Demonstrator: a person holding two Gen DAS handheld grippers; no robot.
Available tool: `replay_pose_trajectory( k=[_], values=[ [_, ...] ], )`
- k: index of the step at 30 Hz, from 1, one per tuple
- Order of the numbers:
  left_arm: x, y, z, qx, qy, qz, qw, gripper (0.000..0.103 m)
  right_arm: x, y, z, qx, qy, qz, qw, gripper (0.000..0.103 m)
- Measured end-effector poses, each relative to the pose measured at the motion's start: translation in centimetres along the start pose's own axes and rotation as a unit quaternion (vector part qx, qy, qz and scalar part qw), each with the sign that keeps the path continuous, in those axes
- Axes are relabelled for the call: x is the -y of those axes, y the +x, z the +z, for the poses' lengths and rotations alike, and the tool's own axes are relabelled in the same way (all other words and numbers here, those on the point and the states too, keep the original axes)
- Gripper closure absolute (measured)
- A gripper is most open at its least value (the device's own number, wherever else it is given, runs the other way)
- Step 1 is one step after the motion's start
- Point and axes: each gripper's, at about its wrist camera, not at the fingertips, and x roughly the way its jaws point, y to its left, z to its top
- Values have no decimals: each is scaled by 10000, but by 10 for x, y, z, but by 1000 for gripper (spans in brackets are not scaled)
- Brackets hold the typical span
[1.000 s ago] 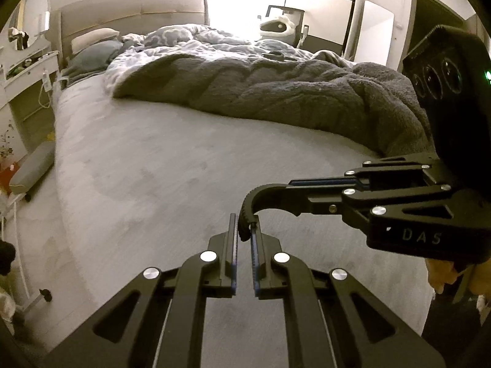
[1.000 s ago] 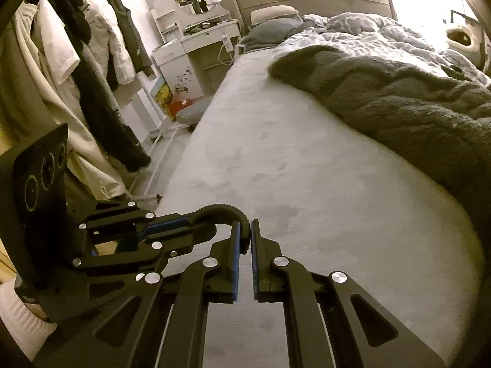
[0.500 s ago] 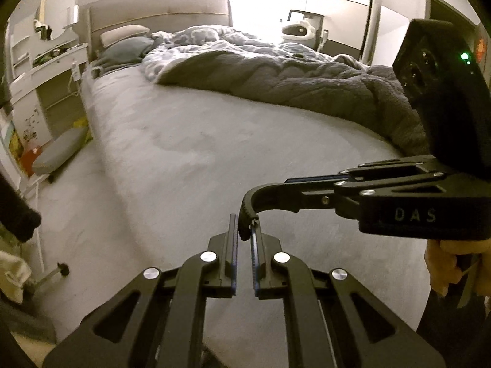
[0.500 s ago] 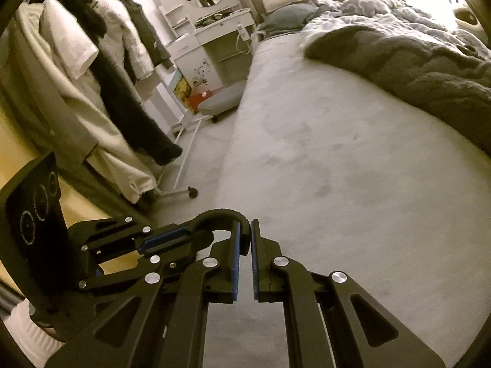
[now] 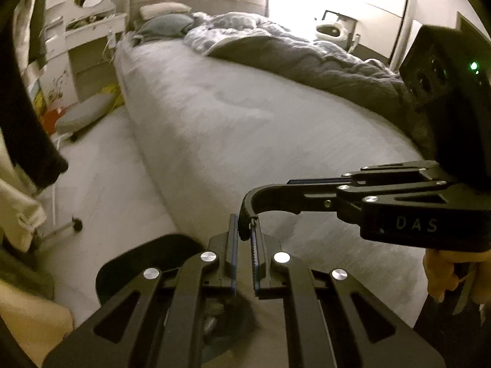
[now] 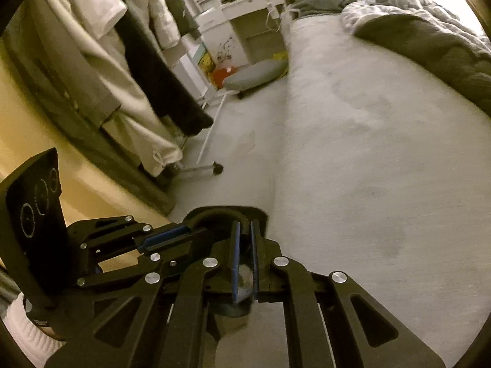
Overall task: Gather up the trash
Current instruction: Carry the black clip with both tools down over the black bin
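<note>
Bed (image 5: 233,116): grey blanket (image 5: 307,58) bunched far side, pillows (image 5: 165,21) at headboard.

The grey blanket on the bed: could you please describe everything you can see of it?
The grey blanket looks thick and fuzzy, like fleece. It lies rumpled and pushed toward the far side of the bed, leaving the near half of the mattress bare. Behind it, toward the headboard, it meets a lighter patterned duvet. Neither gripper touches it.
</note>
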Motion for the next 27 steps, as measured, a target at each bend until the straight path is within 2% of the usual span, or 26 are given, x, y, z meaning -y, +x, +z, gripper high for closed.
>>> replay_pose_trajectory(
  k=[15,27],
  values=[
    [-61,5,-52,-623,-505,135,9967,95,-52,79,-14,-895,-243,98,9956,97],
    [-100,26,-93,-1244,-964,172,9874,95,-78,140,-28,-1621,-307,128,9862,97]
  ],
)
